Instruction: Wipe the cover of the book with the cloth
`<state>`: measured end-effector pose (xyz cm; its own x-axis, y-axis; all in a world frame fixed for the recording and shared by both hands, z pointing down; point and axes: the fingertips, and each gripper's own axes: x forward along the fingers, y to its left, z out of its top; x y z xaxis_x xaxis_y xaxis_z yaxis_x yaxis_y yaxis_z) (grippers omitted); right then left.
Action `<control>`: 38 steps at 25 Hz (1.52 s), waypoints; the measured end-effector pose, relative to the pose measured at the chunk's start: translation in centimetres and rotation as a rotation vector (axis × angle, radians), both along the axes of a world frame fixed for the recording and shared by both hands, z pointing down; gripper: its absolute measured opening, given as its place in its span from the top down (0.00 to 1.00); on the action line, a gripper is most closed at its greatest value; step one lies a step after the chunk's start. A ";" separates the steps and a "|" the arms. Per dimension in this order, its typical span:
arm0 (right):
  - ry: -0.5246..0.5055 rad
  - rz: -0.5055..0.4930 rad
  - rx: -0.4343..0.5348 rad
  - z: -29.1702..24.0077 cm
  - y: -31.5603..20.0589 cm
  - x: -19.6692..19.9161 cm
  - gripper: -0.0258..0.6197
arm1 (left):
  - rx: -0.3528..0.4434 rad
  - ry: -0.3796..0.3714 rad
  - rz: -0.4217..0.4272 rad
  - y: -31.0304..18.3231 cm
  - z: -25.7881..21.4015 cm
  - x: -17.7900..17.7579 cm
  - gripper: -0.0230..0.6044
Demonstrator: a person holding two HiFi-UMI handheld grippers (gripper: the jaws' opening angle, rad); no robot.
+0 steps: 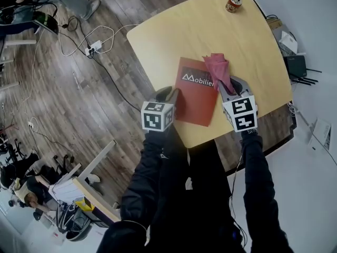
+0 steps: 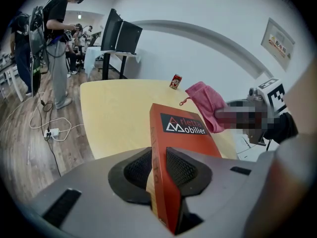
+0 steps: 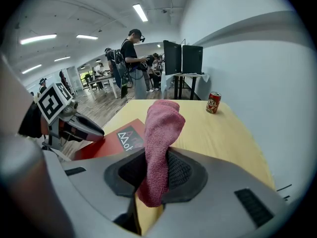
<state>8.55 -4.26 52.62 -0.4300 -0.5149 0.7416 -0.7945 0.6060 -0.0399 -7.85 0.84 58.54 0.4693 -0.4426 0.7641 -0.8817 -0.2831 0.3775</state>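
Observation:
A red book [image 1: 196, 91] with a black label lies on the yellow table [image 1: 174, 30] near its front edge. My left gripper [image 1: 171, 95] is shut on the book's left edge; in the left gripper view the book [image 2: 181, 140] stands edge-on between the jaws of the left gripper [image 2: 159, 170]. My right gripper [image 1: 230, 87] is shut on a pink cloth [image 1: 217, 70], which hangs over the book's upper right corner. In the right gripper view the cloth [image 3: 161, 143] rises folded out of the right gripper [image 3: 154, 170], with the book [image 3: 111, 143] lower left.
A red drink can [image 1: 233, 3] stands at the table's far corner, also in the right gripper view [image 3: 213, 103]. Cables and a power strip [image 1: 93, 48] lie on the wooden floor to the left. People stand by desks and monitors [image 3: 181, 58] beyond the table.

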 end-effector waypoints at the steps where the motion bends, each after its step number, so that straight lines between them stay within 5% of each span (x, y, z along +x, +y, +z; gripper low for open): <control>1: 0.011 -0.007 0.001 0.4 -0.2 0.0 0.80 | -0.004 0.008 0.001 0.0 0.0 0.1 0.81; 15: 0.081 -0.071 -0.010 3.6 1.1 -0.9 0.80 | -0.022 0.031 -0.031 0.2 0.1 0.3 0.84; 38: 0.050 -0.204 -0.019 3.6 9.6 -3.2 0.80 | -0.036 0.000 -0.076 0.0 0.1 0.2 0.85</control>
